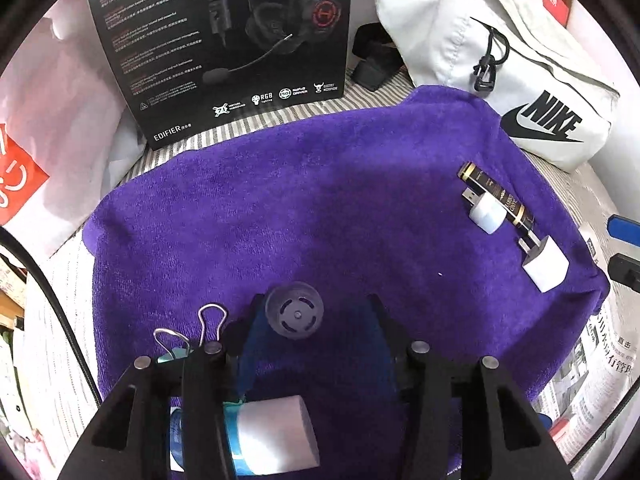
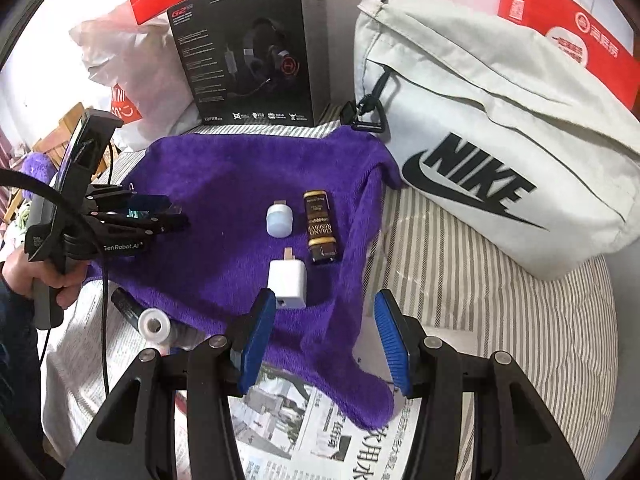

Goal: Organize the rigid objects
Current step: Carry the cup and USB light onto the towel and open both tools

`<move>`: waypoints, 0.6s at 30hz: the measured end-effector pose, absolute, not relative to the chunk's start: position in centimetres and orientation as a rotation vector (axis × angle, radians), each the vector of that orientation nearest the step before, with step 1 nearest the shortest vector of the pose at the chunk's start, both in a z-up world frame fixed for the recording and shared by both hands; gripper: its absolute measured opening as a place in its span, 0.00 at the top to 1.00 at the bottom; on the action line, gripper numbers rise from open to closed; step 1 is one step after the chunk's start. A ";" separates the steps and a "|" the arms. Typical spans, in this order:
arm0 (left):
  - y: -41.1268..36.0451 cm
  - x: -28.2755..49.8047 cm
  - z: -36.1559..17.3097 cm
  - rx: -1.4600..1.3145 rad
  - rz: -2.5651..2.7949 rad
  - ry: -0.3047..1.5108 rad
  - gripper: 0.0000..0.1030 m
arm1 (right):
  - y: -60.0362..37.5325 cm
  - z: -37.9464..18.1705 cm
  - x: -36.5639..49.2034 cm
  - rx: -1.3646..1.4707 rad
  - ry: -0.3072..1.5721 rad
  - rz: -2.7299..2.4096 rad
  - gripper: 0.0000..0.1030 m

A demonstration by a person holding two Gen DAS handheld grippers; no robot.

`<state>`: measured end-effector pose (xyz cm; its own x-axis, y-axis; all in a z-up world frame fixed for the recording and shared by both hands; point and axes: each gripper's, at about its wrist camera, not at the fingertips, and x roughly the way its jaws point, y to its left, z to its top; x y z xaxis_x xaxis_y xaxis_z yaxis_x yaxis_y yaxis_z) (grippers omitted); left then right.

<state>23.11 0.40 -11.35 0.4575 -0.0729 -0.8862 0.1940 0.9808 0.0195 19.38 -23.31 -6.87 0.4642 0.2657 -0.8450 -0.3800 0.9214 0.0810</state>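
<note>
A purple towel (image 2: 240, 184) lies on a striped bed (image 2: 460, 280), with newspaper (image 2: 320, 432) under its near edge. Behind stand a black box (image 2: 256, 52) marked EDIFIER and HECATE, and a white NIKE bag (image 2: 500, 152). On the towel a white charger (image 2: 287, 283), a small white plug (image 2: 279, 220) and a dark tube (image 2: 320, 226) lie close together. The right claw (image 2: 326, 340) gapes wide, holding nothing. The left claw (image 1: 316, 344) is also wide, a round black cap (image 1: 295, 311) between its fingers and a binder clip (image 1: 192, 336) just beside.
</note>
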 end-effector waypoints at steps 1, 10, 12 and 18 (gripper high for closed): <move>0.4 23.0 -11.3 0.115 -0.164 1.087 0.55 | -23.6 -6.8 19.1 -0.119 1.014 0.394 0.50; 0.0 19.7 -6.1 0.100 -0.178 0.998 0.55 | -24.3 -5.9 15.6 -0.076 1.009 0.417 0.50; 0.1 18.6 -5.3 0.099 -0.180 0.986 0.55 | -23.9 -5.8 14.7 -0.075 1.009 0.435 0.50; 0.6 13.8 -4.2 0.120 -0.179 0.958 0.49 | -22.1 -6.5 12.3 -0.090 1.022 0.491 0.50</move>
